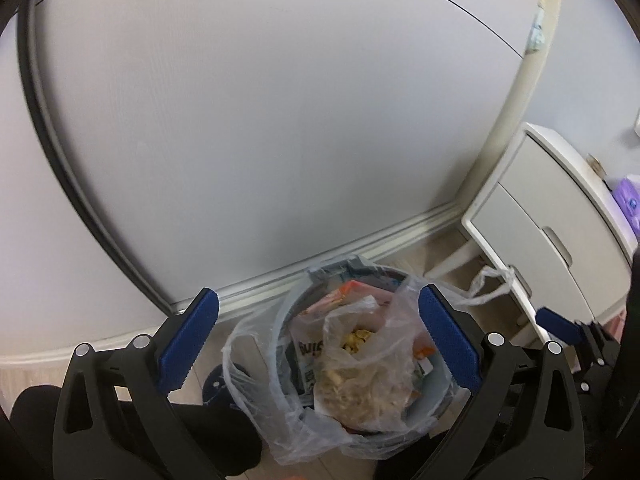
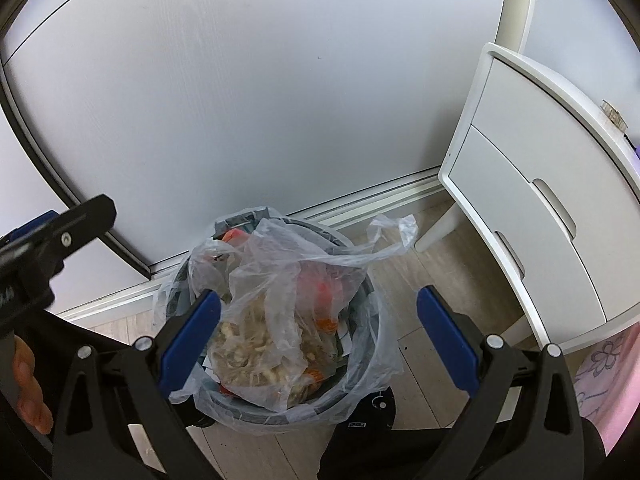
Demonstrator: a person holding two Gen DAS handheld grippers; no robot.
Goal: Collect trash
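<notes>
Round grey bin, clear plastic liner bag full and untied; handle at 2 o'clock; left gripper and right gripper wide, empty.

- The left hand-held gripper has a black frame, blue ribbed pads and silver rivets.
- The right hand-held gripper has the same black frame and blue pads.
- The trash bin is grey.
- Its liner bag is clear, colourless plastic.
- The inner bag of scraps is clear, showing tan and yellow bits.
- Wrappers under the plastic are orange-red.
- A packet is white with dark lettering.
- The wardrobe door is pale grey with a dark edge strip.
- The nightstand is white.
- The floor is light wood-grain plank.
- The fabric at right is pink with a flower outline.
- A purple item sits on the nightstand.
</notes>
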